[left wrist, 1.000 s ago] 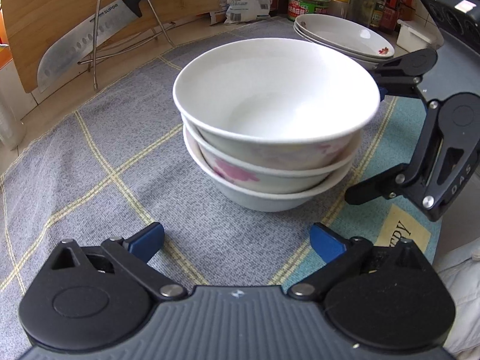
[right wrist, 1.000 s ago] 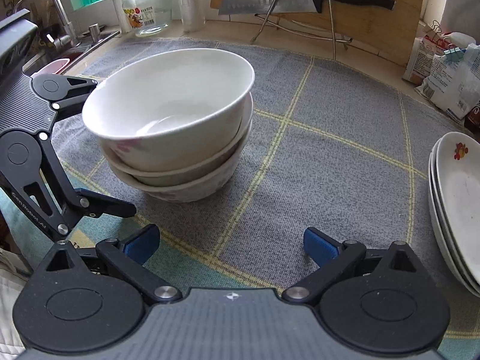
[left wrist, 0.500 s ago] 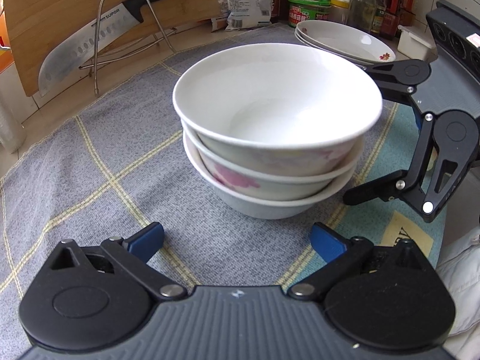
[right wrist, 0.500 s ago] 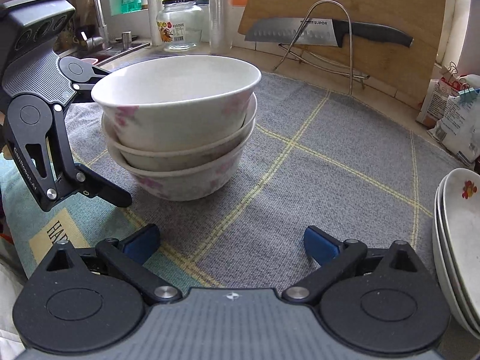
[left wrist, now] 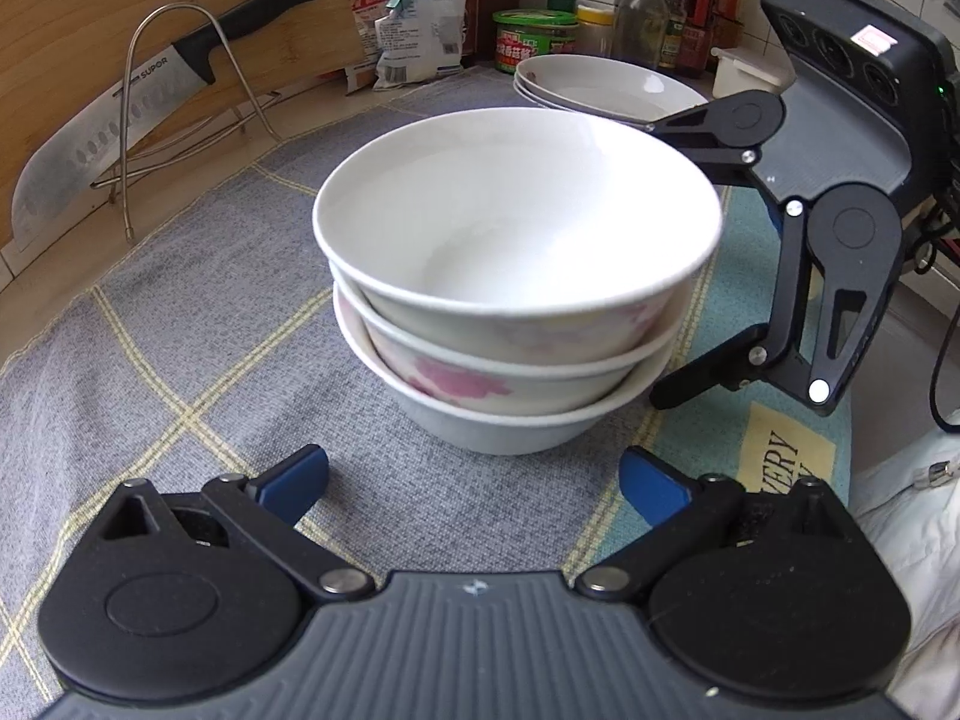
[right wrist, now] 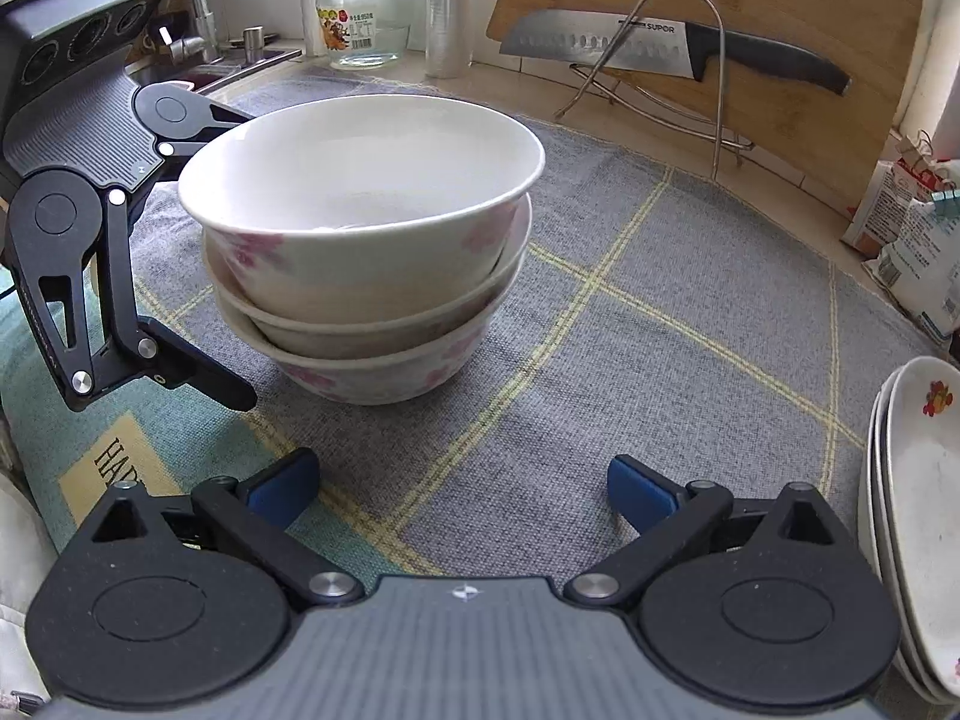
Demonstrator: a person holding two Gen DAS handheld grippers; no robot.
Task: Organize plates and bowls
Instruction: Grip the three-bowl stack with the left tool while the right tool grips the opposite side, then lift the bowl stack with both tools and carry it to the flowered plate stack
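Note:
A stack of three white bowls with pink flowers [left wrist: 516, 300] stands on the grey checked mat [left wrist: 180, 360]; it also shows in the right wrist view [right wrist: 366, 252]. A stack of white plates [left wrist: 600, 87] lies behind the bowls and shows at the right edge of the right wrist view [right wrist: 912, 516]. My left gripper [left wrist: 474, 480] is open and empty, just in front of the bowls. My right gripper [right wrist: 462, 489] is open and empty, in front and right of the bowls. Each gripper shows in the other's view, beside the bowls.
A knife [left wrist: 120, 120] rests on a wire rack against a wooden cutting board [right wrist: 780, 30]. Snack bags [left wrist: 414, 30], jars and bottles [left wrist: 660, 18] line the back. A glass jar [right wrist: 360, 24] and a sink tap [right wrist: 198, 12] stand far left.
Both grippers have shifted slightly around the bowl stack and lowered their view; the bowls and plates have not moved. Both stay open.

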